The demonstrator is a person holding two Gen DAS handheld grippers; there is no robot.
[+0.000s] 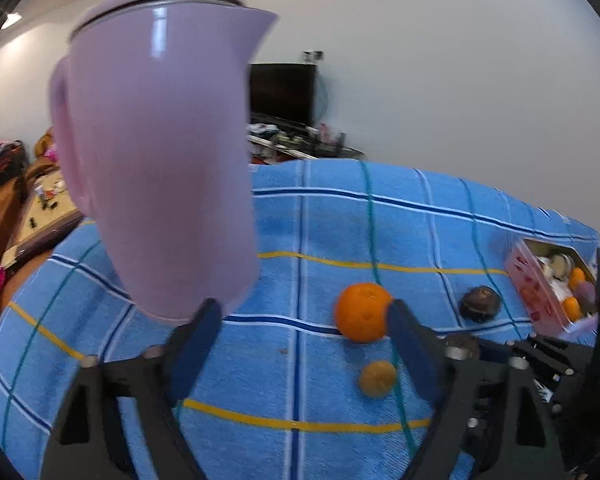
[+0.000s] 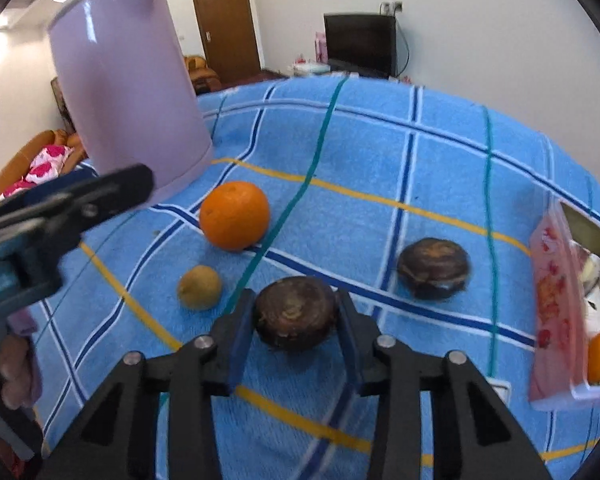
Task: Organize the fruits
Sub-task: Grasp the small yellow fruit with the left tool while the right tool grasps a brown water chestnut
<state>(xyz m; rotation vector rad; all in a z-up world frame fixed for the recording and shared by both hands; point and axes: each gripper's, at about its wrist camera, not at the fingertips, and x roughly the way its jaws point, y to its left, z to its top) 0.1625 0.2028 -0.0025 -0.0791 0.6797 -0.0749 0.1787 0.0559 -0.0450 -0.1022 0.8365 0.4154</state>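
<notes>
My right gripper is shut on a dark brown round fruit, which rests on the blue checked cloth with a blue pad pressed on each side. A second dark fruit lies to its right. An orange and a small yellow-brown fruit lie to its left. My left gripper is open over bare cloth, with the orange just beyond its right fingertip and the small fruit below that. One dark fruit shows there; I cannot tell which.
A tall lilac kettle stands at the left, close to the left gripper's left finger. A pink plastic box holding oranges and other fruit sits at the cloth's right edge. A dark TV stands by the far wall.
</notes>
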